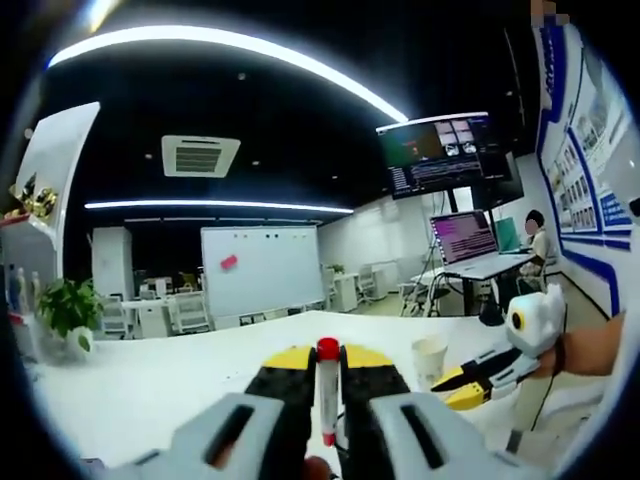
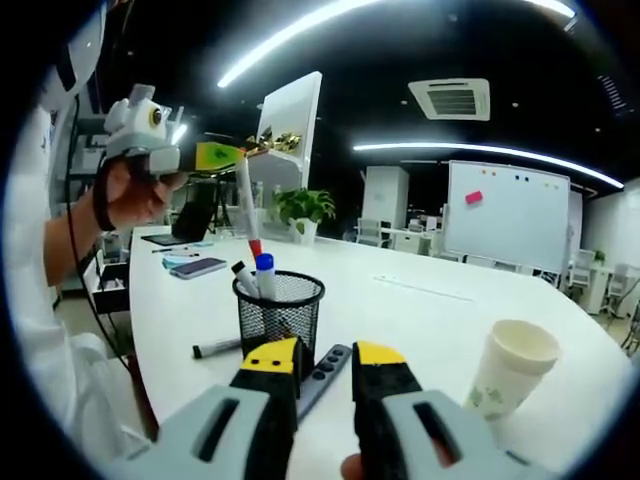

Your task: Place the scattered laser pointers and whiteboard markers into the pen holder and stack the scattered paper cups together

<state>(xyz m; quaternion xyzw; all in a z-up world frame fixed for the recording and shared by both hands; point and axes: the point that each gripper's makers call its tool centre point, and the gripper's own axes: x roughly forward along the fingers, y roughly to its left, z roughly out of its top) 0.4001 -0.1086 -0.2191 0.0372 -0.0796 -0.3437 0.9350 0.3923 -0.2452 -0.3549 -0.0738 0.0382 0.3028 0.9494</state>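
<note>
A: Nearest us in the right gripper view, our right tongs (image 2: 325, 362) stand spread over a laser pointer (image 2: 322, 378) lying on the counter (image 2: 420, 310), a black marker (image 2: 216, 348) beside it.

B: Behind them the pen holder (image 2: 279, 312) has two markers. Our left tongs (image 1: 328, 362) pinch a red-capped marker (image 1: 327, 388). One paper cup (image 2: 507, 380) stands unstacked.

Potted plant (image 2: 303, 208); whiteboard (image 2: 511, 215); phone (image 2: 197, 267).
</note>
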